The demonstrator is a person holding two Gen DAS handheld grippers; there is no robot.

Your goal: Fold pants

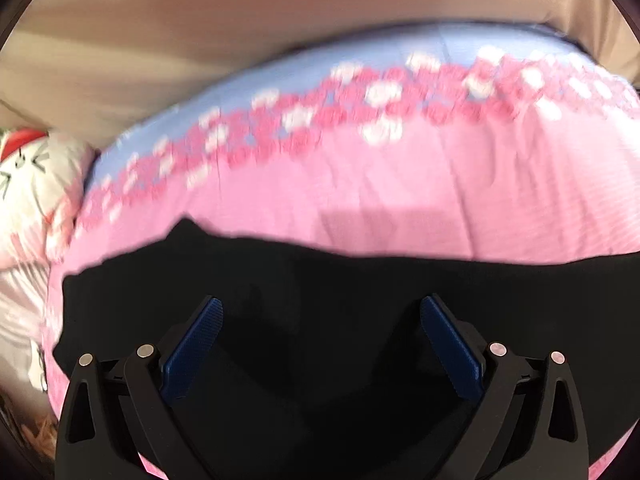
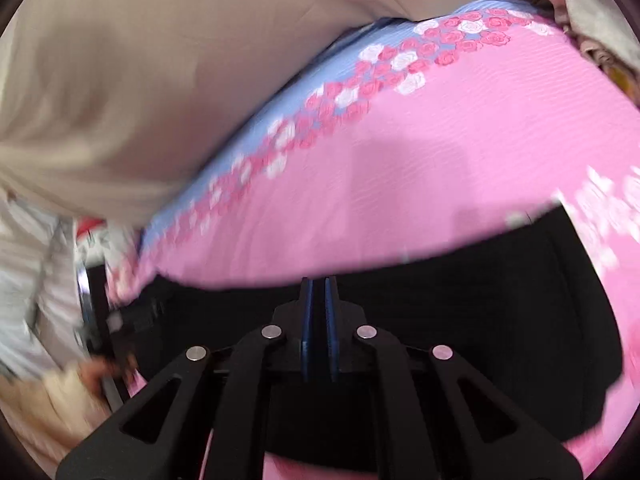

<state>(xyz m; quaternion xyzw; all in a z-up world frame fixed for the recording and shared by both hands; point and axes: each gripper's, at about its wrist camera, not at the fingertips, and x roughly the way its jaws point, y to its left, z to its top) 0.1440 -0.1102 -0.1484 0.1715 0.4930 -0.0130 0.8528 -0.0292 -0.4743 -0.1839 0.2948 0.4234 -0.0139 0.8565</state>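
Black pants [image 1: 320,288] lie spread on a pink bedsheet [image 1: 360,200]. My left gripper [image 1: 320,312] is open, its blue pads [image 1: 196,344] wide apart just above the black cloth, with nothing between them. In the right wrist view the pants [image 2: 480,280] stretch across the lower frame. My right gripper [image 2: 319,292] is shut, its blue pads pressed together over the pants' far edge; whether cloth is pinched between them does not show. The view is blurred by motion.
The pink sheet [image 2: 400,160] has a band of red and white roses [image 2: 384,64] and a blue border. Beige fabric [image 2: 160,60] rises behind the bed. A white patterned pillow [image 1: 28,184] lies at the left. The other gripper and a hand [image 2: 104,344] show at left.
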